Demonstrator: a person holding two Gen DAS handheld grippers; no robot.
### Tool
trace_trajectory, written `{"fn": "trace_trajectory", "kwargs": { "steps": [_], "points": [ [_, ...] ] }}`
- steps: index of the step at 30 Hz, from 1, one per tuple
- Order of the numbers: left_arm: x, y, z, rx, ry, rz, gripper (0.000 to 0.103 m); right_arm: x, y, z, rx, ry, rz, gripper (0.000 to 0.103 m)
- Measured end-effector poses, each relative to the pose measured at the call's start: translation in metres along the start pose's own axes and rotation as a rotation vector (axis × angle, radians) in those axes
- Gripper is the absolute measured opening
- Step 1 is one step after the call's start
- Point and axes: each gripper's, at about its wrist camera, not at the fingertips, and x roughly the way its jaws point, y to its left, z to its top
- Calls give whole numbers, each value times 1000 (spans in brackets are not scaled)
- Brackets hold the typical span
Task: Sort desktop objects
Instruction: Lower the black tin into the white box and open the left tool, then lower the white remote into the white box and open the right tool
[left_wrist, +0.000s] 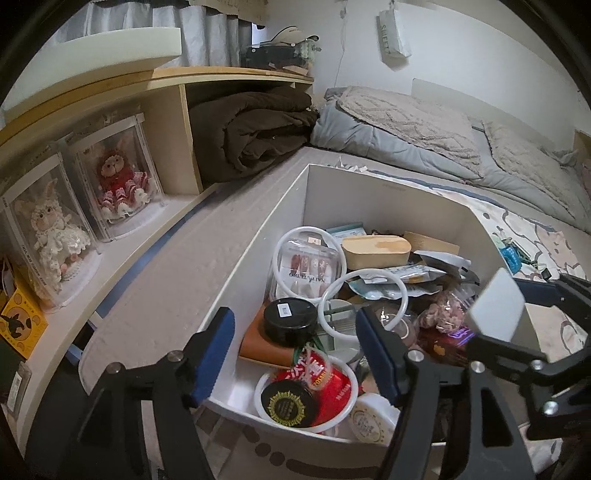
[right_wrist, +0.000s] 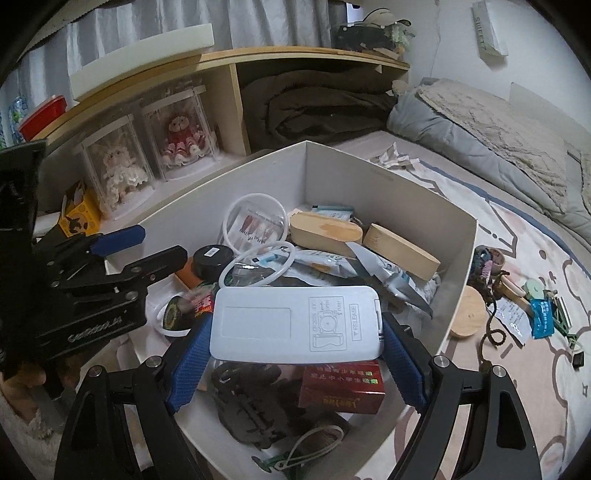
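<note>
A white cardboard box (left_wrist: 325, 206) sits on the bed, filled with small items: white rings, a black jar (left_wrist: 290, 320), a nail-tip case (left_wrist: 308, 267), wooden cases (left_wrist: 375, 251) and a red packet (left_wrist: 325, 384). My left gripper (left_wrist: 295, 354) is open and empty, hovering over the box's near left corner. My right gripper (right_wrist: 295, 350) is shut on a flat white plastic case (right_wrist: 295, 325), held above the box (right_wrist: 369, 173). That case also shows in the left wrist view (left_wrist: 496, 310). The left gripper also shows in the right wrist view (right_wrist: 147, 251).
Loose items lie on the patterned sheet to the box's right: a round wooden lid (right_wrist: 467, 312), a blue packet (right_wrist: 541, 317), hair ties and cord (right_wrist: 487, 266). A shelf with boxed dolls (left_wrist: 118, 173) and a brown blanket (left_wrist: 255, 129) stands on the left.
</note>
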Motion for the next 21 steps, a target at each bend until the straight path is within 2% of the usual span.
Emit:
{"fn": "trace_trajectory", "kwargs": {
  "steps": [9,21],
  "points": [
    [-5,-3,0,10,-10,1,68,9,-5,1,29,1,37,86],
    [-5,-12,-2,25,0,-3,69,14,-9,-2,36,44,19,87]
  ]
}}
